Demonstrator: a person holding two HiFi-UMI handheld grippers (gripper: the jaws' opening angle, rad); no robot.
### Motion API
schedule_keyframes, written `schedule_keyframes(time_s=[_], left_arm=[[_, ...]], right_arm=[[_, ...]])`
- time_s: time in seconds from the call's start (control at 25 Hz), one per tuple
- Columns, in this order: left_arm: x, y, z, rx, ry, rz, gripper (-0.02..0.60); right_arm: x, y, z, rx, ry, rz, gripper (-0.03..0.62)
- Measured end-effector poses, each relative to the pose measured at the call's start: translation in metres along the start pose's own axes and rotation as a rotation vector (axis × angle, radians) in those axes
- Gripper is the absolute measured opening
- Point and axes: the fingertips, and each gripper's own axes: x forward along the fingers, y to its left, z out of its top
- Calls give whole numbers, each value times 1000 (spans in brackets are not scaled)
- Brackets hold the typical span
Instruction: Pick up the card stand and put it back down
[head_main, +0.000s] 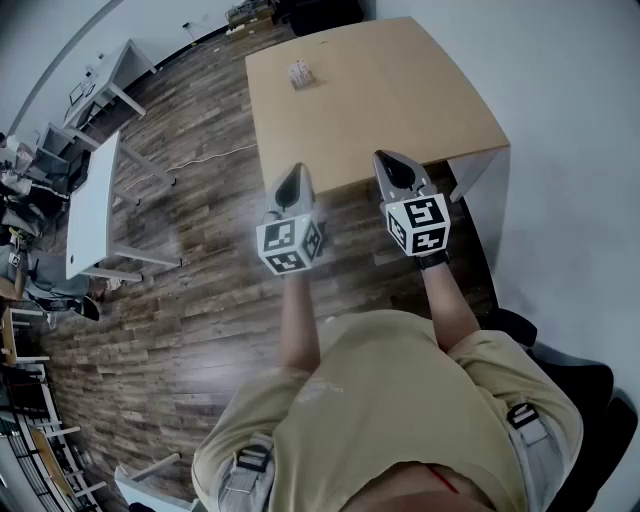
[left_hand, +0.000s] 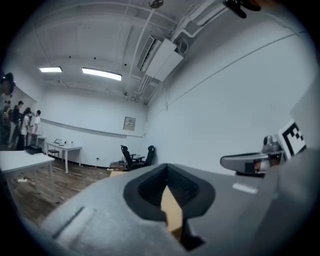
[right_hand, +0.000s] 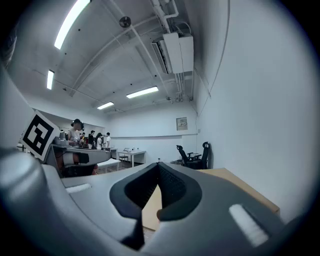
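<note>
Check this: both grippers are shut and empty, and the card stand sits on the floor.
One thing is wrong: the card stand is on the table, not the floor, as the head view shows. The left gripper and right gripper are shut and empty.

Ceiling strip lights (left_hand: 101, 74) give cool, even brightness with only faint shadows. Every view bows strongly toward dark, vignetted corners. Close to its camera, the left gripper (left_hand: 166, 167) looks soft and out of focus.

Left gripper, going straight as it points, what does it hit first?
Likely the card stand, far across the table; the left gripper seems to point level above it, though height is unclear.
</note>
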Motion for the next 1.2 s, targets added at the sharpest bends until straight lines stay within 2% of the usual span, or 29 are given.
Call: schedule_keyframes(time_s=[0.28,0.6,0.72,0.96,1.2], left_arm=[[12,-45,-11,4,7,3,2],[34,-50,-13,-21,-5,-4,2],[53,-48,-20,-18,8,-18,2],[106,-21,-19,-51,-21,-30,2],[169,49,0,-111,-51,35,2]], right_arm=[[-18,-34,-9,32,-6,29,3],[-14,-57,-5,112,-43,43,3],[-3,-62,-9,111,-43,50,3],[52,-72,-11,99,-28,71,3],[146,-73,9,88,-10,136,3]])
